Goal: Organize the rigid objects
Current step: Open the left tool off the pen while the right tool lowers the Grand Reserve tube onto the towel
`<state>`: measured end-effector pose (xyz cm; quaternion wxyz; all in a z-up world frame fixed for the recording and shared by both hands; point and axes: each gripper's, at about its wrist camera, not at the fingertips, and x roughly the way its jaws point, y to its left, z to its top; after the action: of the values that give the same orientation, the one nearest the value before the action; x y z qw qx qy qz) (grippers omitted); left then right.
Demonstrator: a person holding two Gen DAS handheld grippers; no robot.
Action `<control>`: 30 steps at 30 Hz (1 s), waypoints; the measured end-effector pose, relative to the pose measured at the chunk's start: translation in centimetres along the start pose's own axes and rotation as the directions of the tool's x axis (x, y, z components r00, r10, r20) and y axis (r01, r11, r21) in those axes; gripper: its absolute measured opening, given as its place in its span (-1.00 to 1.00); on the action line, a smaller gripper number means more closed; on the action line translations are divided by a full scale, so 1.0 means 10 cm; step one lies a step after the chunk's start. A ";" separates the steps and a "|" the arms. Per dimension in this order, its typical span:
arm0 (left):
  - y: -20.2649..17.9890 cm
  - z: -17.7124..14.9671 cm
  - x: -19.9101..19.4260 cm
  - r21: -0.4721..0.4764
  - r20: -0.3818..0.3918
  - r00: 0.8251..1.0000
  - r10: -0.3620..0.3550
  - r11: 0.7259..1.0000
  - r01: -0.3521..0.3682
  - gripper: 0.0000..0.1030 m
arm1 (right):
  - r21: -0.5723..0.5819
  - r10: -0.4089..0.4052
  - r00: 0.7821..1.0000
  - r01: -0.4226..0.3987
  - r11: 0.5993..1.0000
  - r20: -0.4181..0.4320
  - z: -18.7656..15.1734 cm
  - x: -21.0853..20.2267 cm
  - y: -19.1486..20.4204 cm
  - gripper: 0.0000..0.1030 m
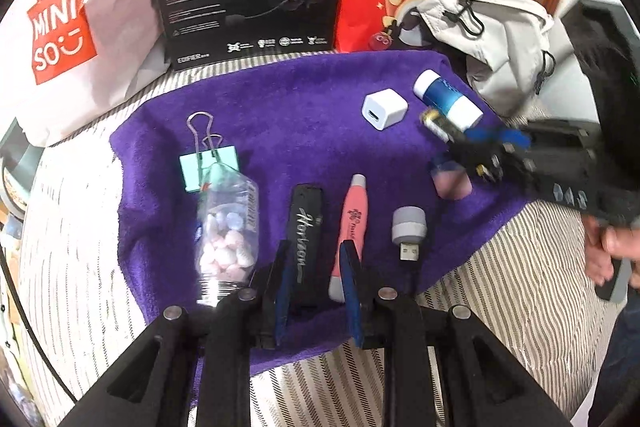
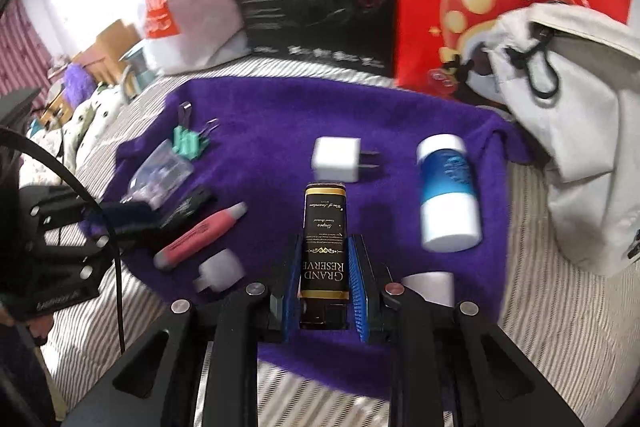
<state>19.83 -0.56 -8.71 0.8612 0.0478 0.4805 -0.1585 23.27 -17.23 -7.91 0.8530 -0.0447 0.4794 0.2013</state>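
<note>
1. Small rigid items lie in a loose row on the purple towel (image 1: 304, 99) spread over a striped bed, presumably as a sorting area
2. Right tongs (image 2: 325, 267) pinch the black-and-gold box (image 2: 324, 231) lengthwise between the blue pads, just short of the white charger (image 2: 336, 159)
3. Left tongs (image 1: 318, 279) spread, empty, straddling the black stick (image 1: 306, 227); pink pen (image 1: 354, 223) beside the right pad

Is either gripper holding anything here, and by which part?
The right gripper grips the black Grand Reserve box by its long sides, near one end. The left gripper is open and holds nothing.
</note>
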 end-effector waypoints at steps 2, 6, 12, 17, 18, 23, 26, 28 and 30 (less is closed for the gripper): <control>0.02 0.00 0.00 -0.006 0.001 1.000 -0.001 1.000 0.001 -0.57 | -0.017 0.019 1.000 -0.020 1.000 -0.011 0.00 0.04 0.10 -0.55; 0.06 -0.01 -0.05 -0.014 0.005 1.000 0.005 1.000 -0.005 -0.57 | -0.049 0.043 0.999 -0.044 0.998 -0.034 0.02 0.13 0.32 -0.54; 0.12 -0.03 -0.13 -0.025 0.020 1.000 0.008 1.000 -0.007 -0.57 | -0.046 0.000 0.999 -0.001 0.999 -0.037 0.08 0.23 0.35 -0.55; 0.13 -0.05 -0.17 -0.027 0.027 1.000 -0.001 1.000 0.001 -0.57 | -0.048 -0.027 0.998 0.024 0.999 -0.059 0.07 0.26 0.29 -0.54; 0.14 -0.05 -0.17 -0.027 0.027 1.000 -0.002 1.000 0.003 -0.57 | -0.051 -0.034 0.997 0.031 0.998 -0.065 0.07 0.28 0.29 -0.54; 0.13 -0.06 -0.18 -0.030 0.028 1.000 -0.008 1.000 0.008 -0.57 | -0.052 -0.038 0.996 0.034 0.998 -0.086 0.05 0.39 0.30 -0.54; 0.14 -0.07 -0.20 -0.028 0.030 1.000 -0.007 1.000 0.008 -0.57 | -0.057 -0.048 0.996 0.044 0.997 -0.071 0.02 0.40 0.31 -0.54; 0.14 -0.07 -0.21 -0.029 0.031 1.000 -0.004 1.000 0.005 -0.57 | -0.057 -0.048 0.996 0.044 0.997 -0.068 0.02 0.40 0.31 -0.54; 0.16 -0.08 -0.22 -0.033 0.031 1.000 0.000 0.999 0.001 -0.57 | -0.071 -0.051 0.997 0.046 0.996 -0.066 0.02 0.40 0.32 -0.54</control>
<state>18.59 1.63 -7.36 0.8692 0.0307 0.4696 -0.1516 24.01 -13.05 -10.78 0.8387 -0.0926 0.4997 0.1955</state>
